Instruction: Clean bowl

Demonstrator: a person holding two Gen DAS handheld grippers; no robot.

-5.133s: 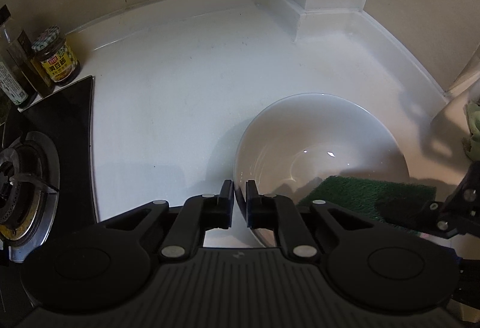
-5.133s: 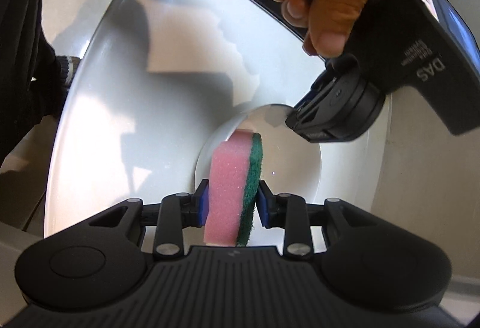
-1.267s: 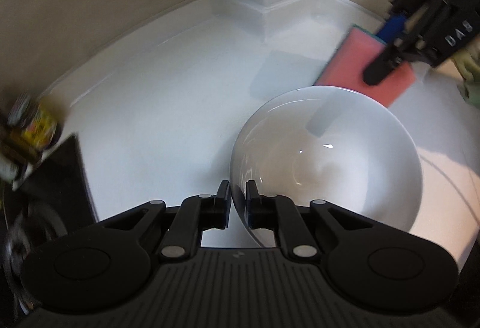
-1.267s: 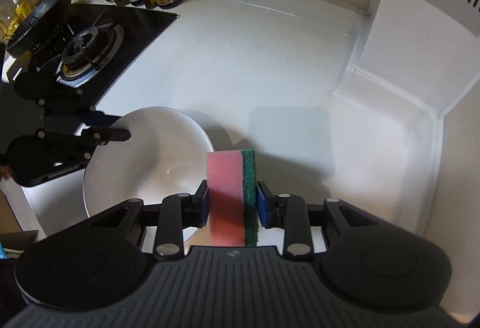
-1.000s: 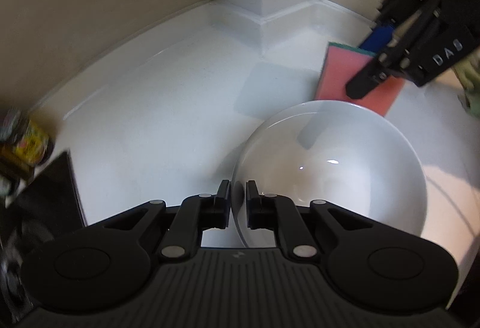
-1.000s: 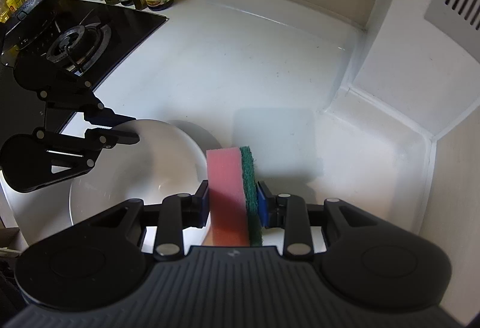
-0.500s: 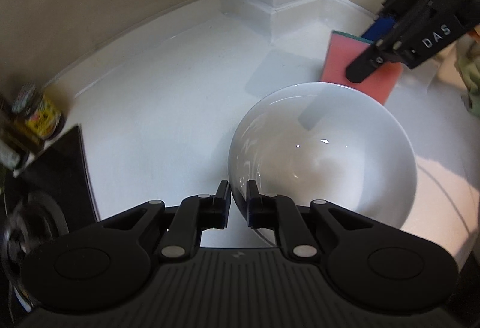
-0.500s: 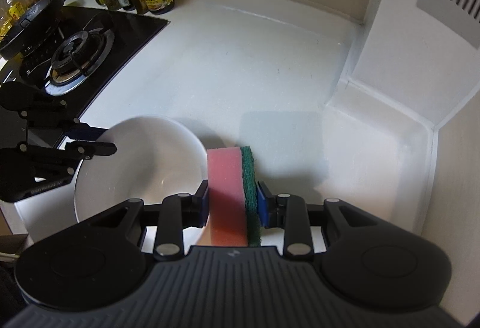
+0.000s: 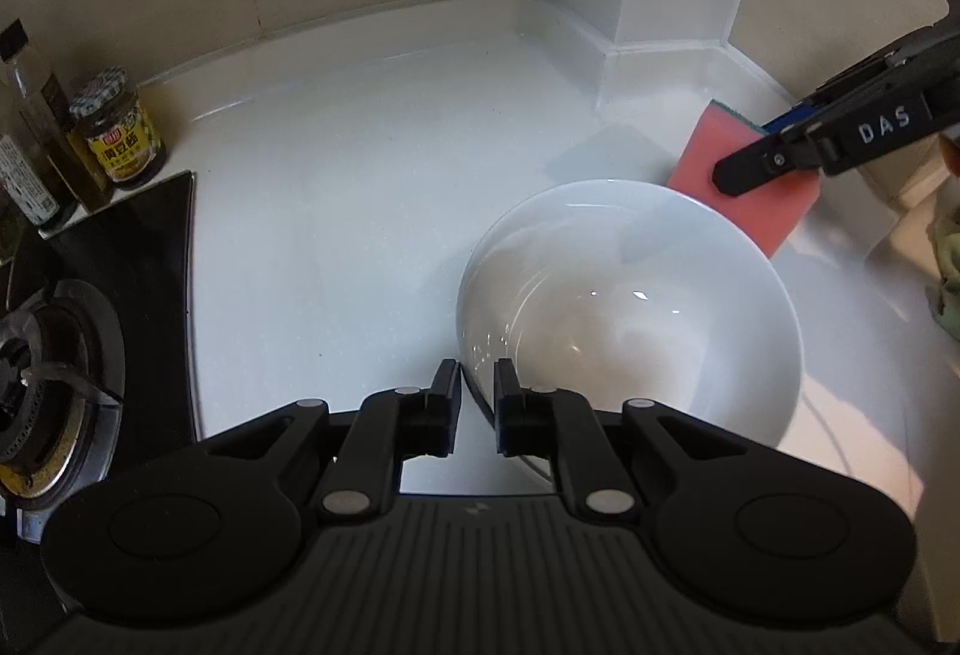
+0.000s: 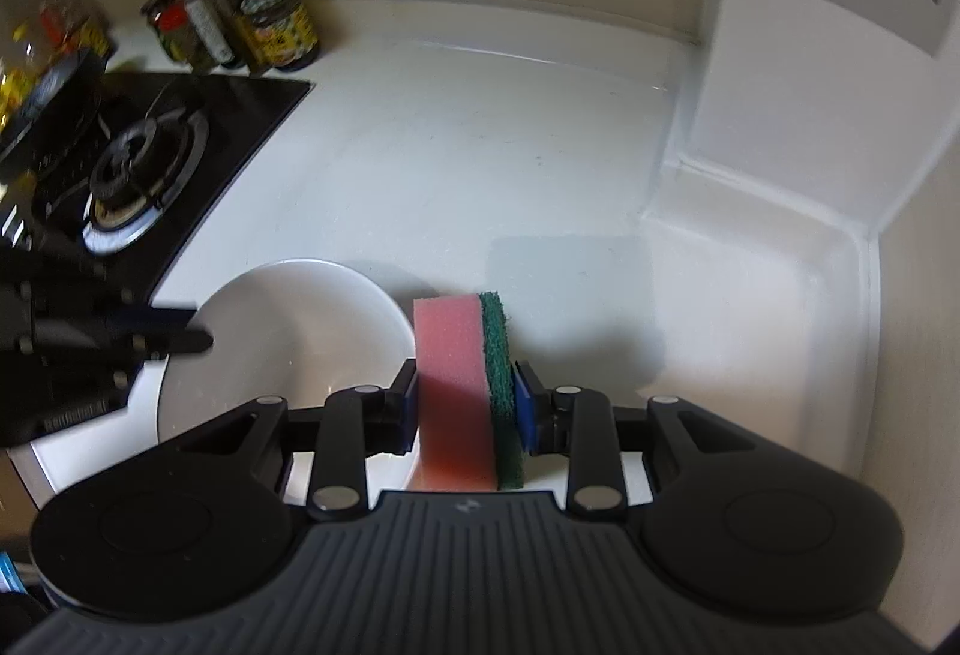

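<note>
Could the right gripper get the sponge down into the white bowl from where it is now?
Probably yes. The right gripper holds the sponge just beside the white bowl, whose inside is open; the left gripper sits only at the near rim.

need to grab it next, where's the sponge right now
The sponge is clamped upright between the right gripper fingers, just off the white bowl rim on its right, above the white countertop.

Both fisheye views are dimly lit and darkened at the corners, with straight edges bent. Small glints are seen inside the bowl (image 9: 630, 295). The bottles (image 10: 198, 25) in the right view are blurred.
</note>
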